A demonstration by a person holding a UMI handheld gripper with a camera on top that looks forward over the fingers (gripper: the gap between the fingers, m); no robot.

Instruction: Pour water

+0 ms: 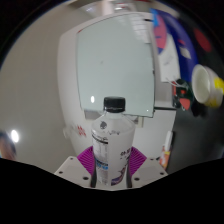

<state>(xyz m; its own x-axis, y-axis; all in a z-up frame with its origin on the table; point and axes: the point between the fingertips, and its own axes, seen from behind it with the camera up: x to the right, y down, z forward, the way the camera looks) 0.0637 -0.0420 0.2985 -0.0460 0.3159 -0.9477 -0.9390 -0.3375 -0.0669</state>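
A clear plastic water bottle (pixel 111 143) with a black cap and a white label stands upright between my fingers. My gripper (pixel 112 163) is shut on its lower body: the pink pads (pixel 92 160) press against both sides of the bottle. The bottle's base is hidden below the fingers. Behind the bottle lies a white table (pixel 115 60) seen from above, tilted in the view. A yellow cup (pixel 208 84) stands beyond the table's right edge.
A small dark device (pixel 181 91) sits at the table's right edge near the yellow cup. Colourful items (pixel 165 35) lie beyond the table's far right corner. Grey floor (pixel 40 100) surrounds the table on the left.
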